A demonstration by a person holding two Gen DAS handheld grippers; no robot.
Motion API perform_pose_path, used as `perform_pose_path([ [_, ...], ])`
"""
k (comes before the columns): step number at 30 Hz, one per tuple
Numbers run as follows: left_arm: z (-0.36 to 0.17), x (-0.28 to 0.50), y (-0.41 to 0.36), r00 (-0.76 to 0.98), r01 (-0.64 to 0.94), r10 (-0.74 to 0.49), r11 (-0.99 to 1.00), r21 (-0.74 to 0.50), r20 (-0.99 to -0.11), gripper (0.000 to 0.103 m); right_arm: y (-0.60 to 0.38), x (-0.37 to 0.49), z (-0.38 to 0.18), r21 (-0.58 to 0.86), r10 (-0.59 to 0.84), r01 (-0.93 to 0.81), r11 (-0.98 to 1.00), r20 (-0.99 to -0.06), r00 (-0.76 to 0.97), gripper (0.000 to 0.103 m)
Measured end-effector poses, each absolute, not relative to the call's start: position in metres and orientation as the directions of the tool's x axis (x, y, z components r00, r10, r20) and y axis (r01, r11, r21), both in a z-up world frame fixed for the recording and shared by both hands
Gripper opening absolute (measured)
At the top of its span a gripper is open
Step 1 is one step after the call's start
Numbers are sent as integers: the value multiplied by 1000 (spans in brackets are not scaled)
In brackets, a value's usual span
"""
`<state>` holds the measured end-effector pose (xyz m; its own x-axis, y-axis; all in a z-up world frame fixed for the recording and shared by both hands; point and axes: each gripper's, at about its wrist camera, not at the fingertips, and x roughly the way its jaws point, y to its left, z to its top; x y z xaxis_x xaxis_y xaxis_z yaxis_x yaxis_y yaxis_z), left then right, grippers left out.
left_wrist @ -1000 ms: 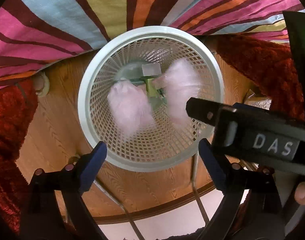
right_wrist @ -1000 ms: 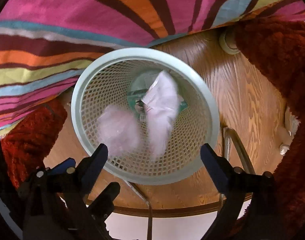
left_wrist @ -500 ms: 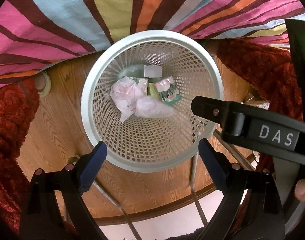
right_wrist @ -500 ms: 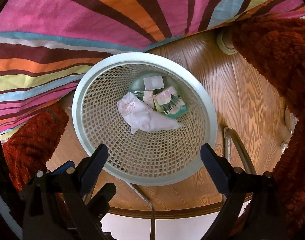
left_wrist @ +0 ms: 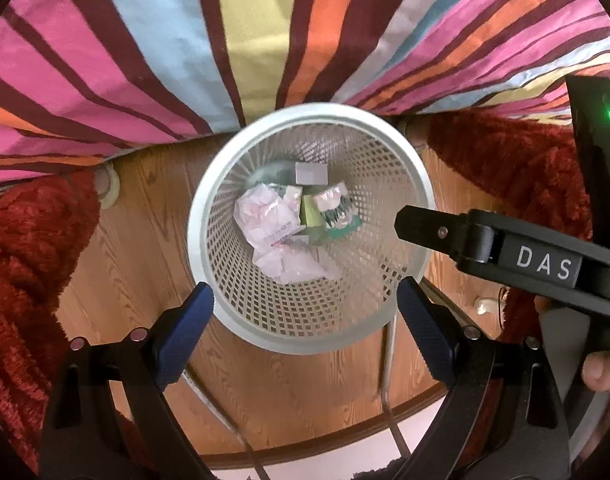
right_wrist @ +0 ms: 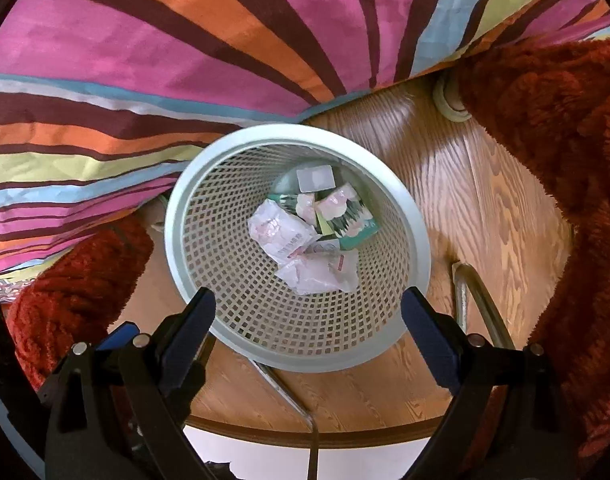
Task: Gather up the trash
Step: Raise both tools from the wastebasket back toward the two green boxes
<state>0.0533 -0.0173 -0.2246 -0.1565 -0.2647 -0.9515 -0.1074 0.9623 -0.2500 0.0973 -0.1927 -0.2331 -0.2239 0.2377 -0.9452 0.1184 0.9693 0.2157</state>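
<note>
A white mesh wastebasket stands on the wooden floor below both grippers. At its bottom lie two crumpled pink-white wrappers, a green packet and a small white card. My left gripper hangs open above the basket's near rim with nothing between its fingers. My right gripper is open too, with nothing in it. In the left wrist view its black body reaches in from the right over the rim.
A striped bedspread hangs behind the basket. Red shaggy rugs lie to both sides. Metal legs stand on the floor near the basket, and a curved wooden edge runs below.
Two pink wrappers that were falling and blurred now lie still at the basket's bottom. The left wrist view has pulled back, so the basket looks smaller.
</note>
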Motion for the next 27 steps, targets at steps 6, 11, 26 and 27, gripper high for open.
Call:
perform_pose_path([
  [6,-203,52,-11,-81,-102,-253,964,-245,-964,90,-194,97,-210,256,267,94,962,-953,-145,89],
  [11,-181,49,-8,-21,-81,-236,969,-233,-972,90,-194,96,-177,312,314,53,949,-948,-43,89],
  [26,-58,62,14,476,8,-100,994,-110,-874,90,-213,121,-25,320,350,-156,935,-748,563,89],
  [27,-51,67,18,502,11,-101,994,-110,-859,90,-214,124,-19,319,353,-165,933,-733,581,89],
])
